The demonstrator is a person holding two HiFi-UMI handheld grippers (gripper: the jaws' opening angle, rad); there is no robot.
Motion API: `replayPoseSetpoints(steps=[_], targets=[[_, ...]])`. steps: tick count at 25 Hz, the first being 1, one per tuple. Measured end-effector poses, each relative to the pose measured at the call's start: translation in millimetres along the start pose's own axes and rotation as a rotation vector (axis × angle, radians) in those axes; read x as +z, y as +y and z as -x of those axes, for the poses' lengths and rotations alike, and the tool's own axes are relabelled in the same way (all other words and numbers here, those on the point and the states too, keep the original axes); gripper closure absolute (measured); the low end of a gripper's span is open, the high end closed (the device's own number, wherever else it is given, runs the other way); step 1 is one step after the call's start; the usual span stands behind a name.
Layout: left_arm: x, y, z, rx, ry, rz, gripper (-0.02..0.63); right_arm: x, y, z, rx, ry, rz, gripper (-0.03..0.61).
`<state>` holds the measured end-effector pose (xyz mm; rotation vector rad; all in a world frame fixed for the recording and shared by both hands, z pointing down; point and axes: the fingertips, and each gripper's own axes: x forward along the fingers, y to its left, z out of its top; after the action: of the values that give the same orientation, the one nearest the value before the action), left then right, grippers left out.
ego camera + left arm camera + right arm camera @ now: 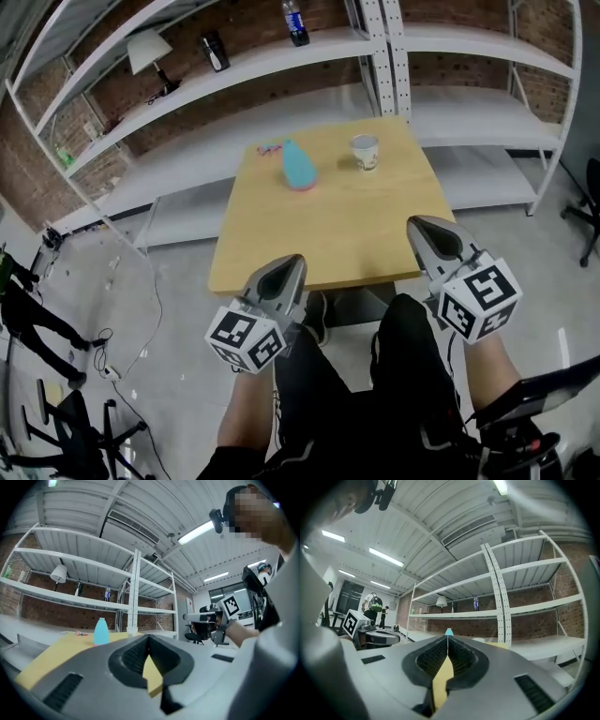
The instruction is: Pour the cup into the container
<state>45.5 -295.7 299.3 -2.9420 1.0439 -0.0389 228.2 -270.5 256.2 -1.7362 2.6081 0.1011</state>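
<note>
Cup (365, 152), white paper with a faint print, stands upright at the far side of the table (281, 253), with the blue container (299, 166) beside it. It lies straight ahead of your right gripper (419, 228), the nearer one. That gripper and your left gripper (292, 264) hover at the table's near edge, jaws closed on nothing.

The head view looks steeply down from above the person's lap onto the desk (319, 234) just ahead, with the left gripper (292, 264) and the right gripper (419, 225) in the lower half of the frame and the shelving (469, 112) behind the desk. Each gripper view sits low behind its own jaws and faces level across the desk top toward that shelving. All three views share the desk top, the blue container (299, 166) and the shelving; each gripper view also catches the other gripper at its inner edge.
</note>
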Motion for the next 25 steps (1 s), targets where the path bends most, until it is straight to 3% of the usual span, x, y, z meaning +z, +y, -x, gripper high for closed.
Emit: replayPoseSetpoints(steps=[6, 16, 25], targets=[[3.4, 50.3, -45.9, -0.012, -0.012, -0.013, 0.612, -6.2, -30.6, -63.4, 0.002, 0.023, 0.008, 0.575], [5.5, 96.9, -113.1, -0.061, -0.001, -0.006, 0.612, -6.2, -85.8, -138.2, 0.025, 0.037, -0.014, 0.571], [2.7, 124.4, -143.4, -0.149, 0.033, -0.018, 0.612, -24.3, -119.3, -192.6, 0.103, 0.108, -0.032, 0.422]])
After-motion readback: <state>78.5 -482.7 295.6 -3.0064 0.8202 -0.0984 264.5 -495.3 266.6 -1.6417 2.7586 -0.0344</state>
